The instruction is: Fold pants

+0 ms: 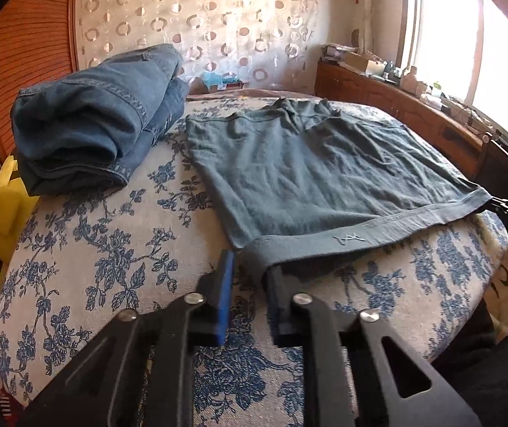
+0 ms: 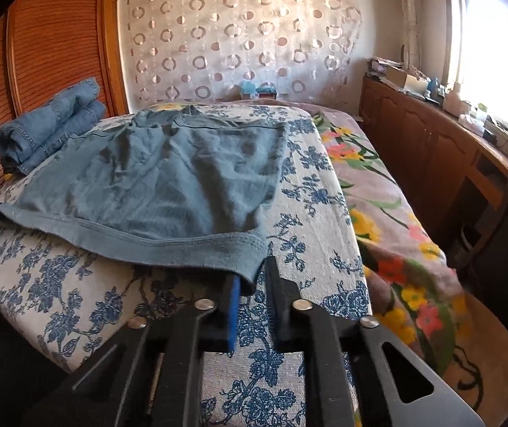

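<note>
Lying flat on the floral bed (image 1: 111, 249) with folded jeans (image 1: 94, 124) far left, the grey-green pants (image 1: 307, 163) stretch between left gripper (image 1: 250, 270) and right gripper (image 2: 254, 277) — fingers parted around the near hem corners — seemingly poised for a fold.

Black fingers (image 1: 282, 306), blue pads (image 1: 226, 295), silver rivets (image 1: 194, 298).

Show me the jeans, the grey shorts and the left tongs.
jeans (image 1: 86, 121): left wrist view, middle of the folded stack.
grey shorts (image 2: 168, 178): right wrist view, centre of the flat fabric.
left tongs (image 1: 250, 277): left wrist view, gap between fingertips at the waistband corner.
</note>
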A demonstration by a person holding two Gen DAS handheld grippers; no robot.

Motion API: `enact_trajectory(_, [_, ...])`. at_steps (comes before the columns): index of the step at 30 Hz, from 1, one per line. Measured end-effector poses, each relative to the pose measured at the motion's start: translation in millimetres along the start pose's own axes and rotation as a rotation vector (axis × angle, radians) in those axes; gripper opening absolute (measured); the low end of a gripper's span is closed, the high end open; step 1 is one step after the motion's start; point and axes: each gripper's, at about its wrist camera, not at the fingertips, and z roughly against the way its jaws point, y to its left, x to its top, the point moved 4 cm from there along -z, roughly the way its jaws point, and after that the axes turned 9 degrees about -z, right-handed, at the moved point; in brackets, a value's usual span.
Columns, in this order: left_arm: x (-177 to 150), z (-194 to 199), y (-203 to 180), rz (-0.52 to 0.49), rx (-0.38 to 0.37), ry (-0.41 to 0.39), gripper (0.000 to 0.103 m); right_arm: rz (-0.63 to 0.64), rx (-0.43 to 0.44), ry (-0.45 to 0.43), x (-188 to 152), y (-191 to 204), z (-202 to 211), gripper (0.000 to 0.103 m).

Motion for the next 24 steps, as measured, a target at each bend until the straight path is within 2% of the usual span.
enact_trajectory(6, [9, 17, -4, -0.007, -0.004, -0.05, 0.008, -0.031, 0.058, -0.003, 10, -7, 24, 0.007])
enact_trajectory(15, [25, 55, -2, 0.0, -0.022, -0.136, 0.008, 0.015, 0.071, -0.03, 16, -8, 64, 0.006])
enact_trajectory(17, [25, 60, -4, -0.011, -0.026, -0.133, 0.008, 0.021, 0.066, -0.027, 15, -12, 62, 0.006])
enact_trajectory(21, [18, 61, -7, -0.02, -0.028, -0.103, 0.008, 0.023, 0.077, -0.024, 15, -19, 87, 0.006])
enact_trajectory(24, [5, 54, -11, -0.031, -0.035, -0.059, 0.008, 0.044, 0.072, 0.0, 13, -16, 65, 0.006])
